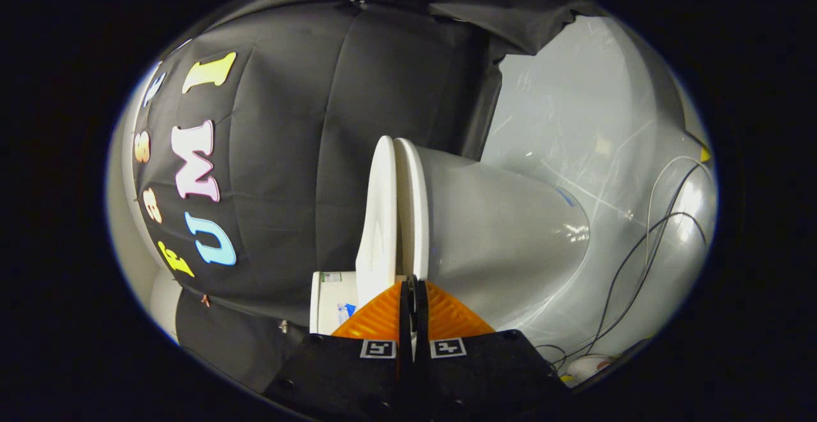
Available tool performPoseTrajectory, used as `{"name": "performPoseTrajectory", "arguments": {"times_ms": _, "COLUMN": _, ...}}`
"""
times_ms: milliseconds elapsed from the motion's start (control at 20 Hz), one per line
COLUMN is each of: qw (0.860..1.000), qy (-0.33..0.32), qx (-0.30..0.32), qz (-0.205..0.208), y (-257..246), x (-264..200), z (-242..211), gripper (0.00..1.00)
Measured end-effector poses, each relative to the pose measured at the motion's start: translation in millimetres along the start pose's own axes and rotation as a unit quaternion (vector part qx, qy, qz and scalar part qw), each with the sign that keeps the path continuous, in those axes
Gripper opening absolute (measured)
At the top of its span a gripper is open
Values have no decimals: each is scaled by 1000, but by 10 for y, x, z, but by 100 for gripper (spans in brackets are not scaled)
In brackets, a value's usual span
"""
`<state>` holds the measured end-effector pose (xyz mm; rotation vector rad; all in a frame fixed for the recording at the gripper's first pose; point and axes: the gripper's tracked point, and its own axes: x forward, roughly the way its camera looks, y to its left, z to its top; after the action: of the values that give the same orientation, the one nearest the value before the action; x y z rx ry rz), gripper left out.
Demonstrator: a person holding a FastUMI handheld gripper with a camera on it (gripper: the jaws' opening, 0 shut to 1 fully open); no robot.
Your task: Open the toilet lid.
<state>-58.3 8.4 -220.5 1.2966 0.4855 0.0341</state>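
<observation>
The view is rolled sideways, so the white toilet lies across it. Its lid (378,218) is a thin white oval pressed close against the seat (413,208), with only a narrow seam between them. The bowl (504,230) bulges beyond the seat on the right. My gripper (412,281) is shut, fingers together with just a slit between them. The tips rest right at the seam between lid and seat, at the rim nearest me. I cannot tell whether anything is pinched between them.
A white cistern (332,301) with a small label sits just left of the fingers, behind the lid. Black cloth wall (287,173) hangs on the lid's side. Glossy white floor (574,122) lies beyond the bowl, with dark cables (638,249) trailing over it.
</observation>
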Motion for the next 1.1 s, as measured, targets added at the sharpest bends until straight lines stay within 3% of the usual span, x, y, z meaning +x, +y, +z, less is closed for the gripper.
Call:
{"name": "performPoseTrajectory", "arguments": {"times_ms": 250, "qw": 999, "qy": -9, "qx": -21, "qz": -25, "y": 104, "x": -33, "z": 24, "gripper": 5}}
{"name": "performPoseTrajectory", "arguments": {"times_ms": 600, "qw": 996, "qy": -28, "qx": -83, "qz": -28, "y": 624, "x": -237, "z": -22, "gripper": 5}}
{"name": "performPoseTrajectory", "arguments": {"times_ms": 1100, "qw": 977, "qy": -68, "qx": -196, "qz": -51, "y": 1416, "x": -369, "z": -199, "gripper": 5}}
